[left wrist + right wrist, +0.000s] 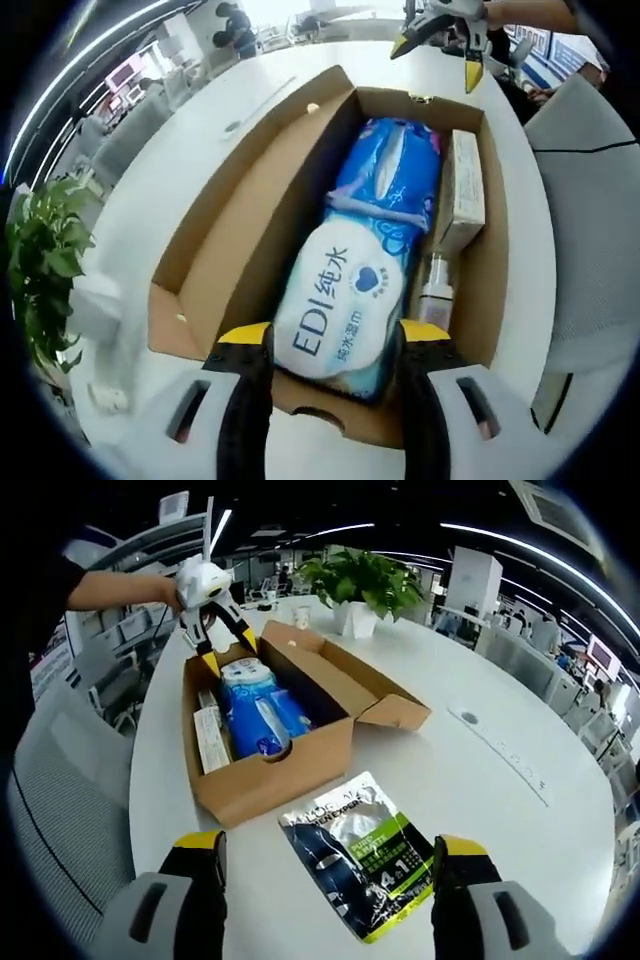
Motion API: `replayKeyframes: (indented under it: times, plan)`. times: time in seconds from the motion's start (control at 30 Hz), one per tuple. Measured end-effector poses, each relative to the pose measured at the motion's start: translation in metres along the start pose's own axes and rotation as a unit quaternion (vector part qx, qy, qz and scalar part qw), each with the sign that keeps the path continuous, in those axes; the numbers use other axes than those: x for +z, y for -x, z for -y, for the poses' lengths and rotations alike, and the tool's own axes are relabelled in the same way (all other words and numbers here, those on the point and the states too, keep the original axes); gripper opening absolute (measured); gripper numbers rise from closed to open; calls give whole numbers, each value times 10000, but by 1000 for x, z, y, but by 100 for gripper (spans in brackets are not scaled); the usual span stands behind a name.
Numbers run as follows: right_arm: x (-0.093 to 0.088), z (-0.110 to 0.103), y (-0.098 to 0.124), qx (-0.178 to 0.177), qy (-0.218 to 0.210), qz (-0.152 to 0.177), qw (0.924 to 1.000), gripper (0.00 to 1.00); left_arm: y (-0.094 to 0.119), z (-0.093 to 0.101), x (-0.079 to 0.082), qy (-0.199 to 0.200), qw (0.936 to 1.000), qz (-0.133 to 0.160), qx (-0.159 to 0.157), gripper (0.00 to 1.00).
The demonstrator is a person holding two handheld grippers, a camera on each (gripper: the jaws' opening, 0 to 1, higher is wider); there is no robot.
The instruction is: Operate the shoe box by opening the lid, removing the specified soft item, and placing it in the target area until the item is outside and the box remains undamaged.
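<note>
Wipes pack point(355, 290) in shoe box point(240, 240) between spread left gripper point(335, 345) jaws, right gripper point(325, 855) likewise agape

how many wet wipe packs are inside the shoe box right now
2: a white-and-blue soft pack between the left tool's jaws, and a blue soft pack behind it. Others may lie underneath.

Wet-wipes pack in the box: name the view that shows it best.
Left gripper view: the wet-wipes pack lies close between the left gripper jaws, label readable. Right gripper view shows the pack smaller, partly behind the shoe box wall.
</note>
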State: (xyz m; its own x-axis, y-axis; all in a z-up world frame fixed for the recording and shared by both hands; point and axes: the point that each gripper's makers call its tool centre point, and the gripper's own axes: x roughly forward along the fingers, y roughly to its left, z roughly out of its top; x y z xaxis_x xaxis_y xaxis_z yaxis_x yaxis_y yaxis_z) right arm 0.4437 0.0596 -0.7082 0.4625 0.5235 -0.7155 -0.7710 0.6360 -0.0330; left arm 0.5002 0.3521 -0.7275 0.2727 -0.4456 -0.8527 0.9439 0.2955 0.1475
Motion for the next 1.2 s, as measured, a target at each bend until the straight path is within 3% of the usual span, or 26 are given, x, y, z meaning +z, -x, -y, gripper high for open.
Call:
replayKeyframes:
  times: [0.33,0.43,0.8,1.2]
  plan:
    - [17,-17,-3,123,86,132,9998,86,-11,1,-4,-178,9989,-146,-401,55]
    - [24,-24,-7,219,141,165,9995,86,-15,2,-9,-479,9974,-312,-444,56]
    - [52,-39,-15,466,341,301,9979,85,-29,6,-13,-968,9916,-684,-523,59]
    - [86,-61,-36,773,714,387,9937,85,-35,6,-17,-1098,9892,-784,-568,61]
